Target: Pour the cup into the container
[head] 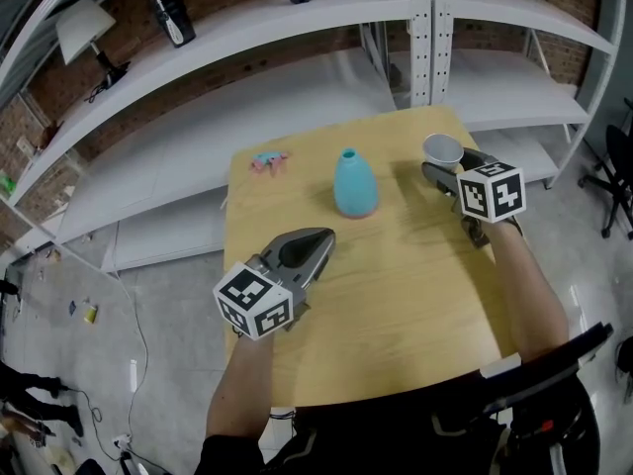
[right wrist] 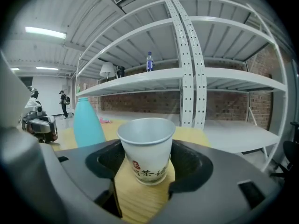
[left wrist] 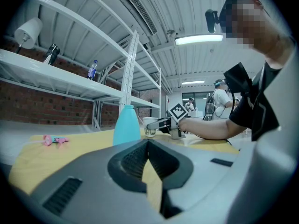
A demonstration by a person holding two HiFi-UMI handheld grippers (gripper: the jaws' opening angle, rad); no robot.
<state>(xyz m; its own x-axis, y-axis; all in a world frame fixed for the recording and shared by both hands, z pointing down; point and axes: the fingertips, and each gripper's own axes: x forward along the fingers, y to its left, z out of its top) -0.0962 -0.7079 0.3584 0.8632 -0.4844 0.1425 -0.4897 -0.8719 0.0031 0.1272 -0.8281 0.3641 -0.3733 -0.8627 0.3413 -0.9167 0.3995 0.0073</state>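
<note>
Clamping the paper cup (right wrist: 145, 146) by its sides at centre frame, the right gripper (right wrist: 147, 169) holds it, while the left gripper (left wrist: 148, 146), lower centre, is closed and empty.

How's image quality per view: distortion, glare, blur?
Head view: even light, soft shadow at the teal bottle, shelves bowed. Left gripper view: fisheye with dark corners, ceiling light blown out, near jaws soft. Right gripper view: same fisheye, paper cup sharp.

Left tool (head: 318, 240) jaws together, empty; right tool (head: 442, 166) jaws clamp cup (head: 442, 148).
</note>
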